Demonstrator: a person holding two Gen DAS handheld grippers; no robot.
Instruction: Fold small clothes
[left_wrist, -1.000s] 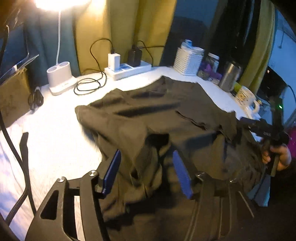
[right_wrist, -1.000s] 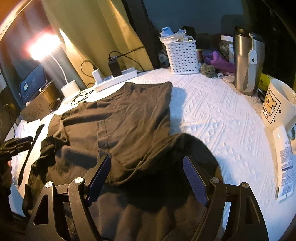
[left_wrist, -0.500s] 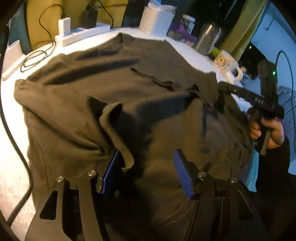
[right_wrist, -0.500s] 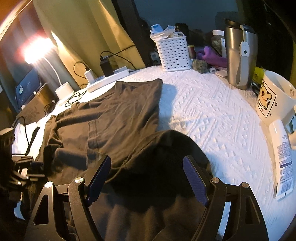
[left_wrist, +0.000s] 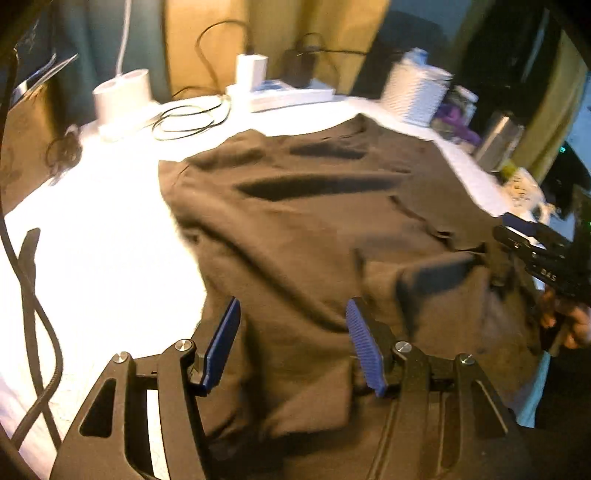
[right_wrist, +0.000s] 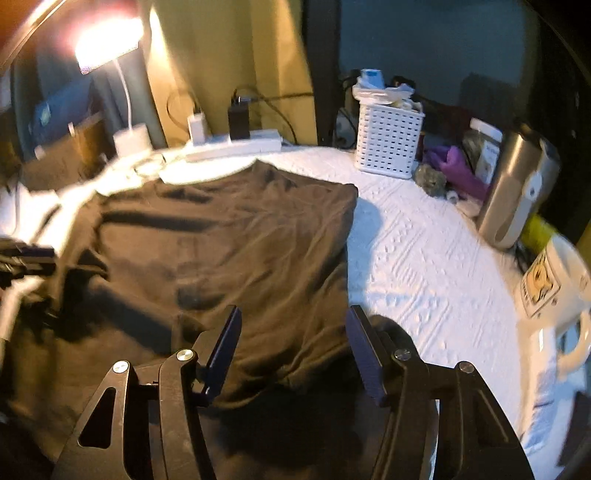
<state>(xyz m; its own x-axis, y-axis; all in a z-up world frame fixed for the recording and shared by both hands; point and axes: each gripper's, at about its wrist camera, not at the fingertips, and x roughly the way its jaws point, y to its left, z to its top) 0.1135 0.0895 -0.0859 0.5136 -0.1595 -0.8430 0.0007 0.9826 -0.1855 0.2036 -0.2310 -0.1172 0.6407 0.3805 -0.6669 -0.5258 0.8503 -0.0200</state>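
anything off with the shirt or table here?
Nothing damaged or spilled. The dark shirt lies rumpled, its near-left part bunched in folds by the left gripper; both grippers are open, gripping nothing.

Dark brown cotton T-shirt (left_wrist: 314, 229) spread rumpled over white textured desk (left_wrist: 110, 236), left tool (left_wrist: 291, 339) with blue ribbed pads spread apart above its near hem, right tool (left_wrist: 532, 243) at far right edge touching the cloth, white perforated basket (left_wrist: 413, 92) and white power strip (left_wrist: 291, 96) behind
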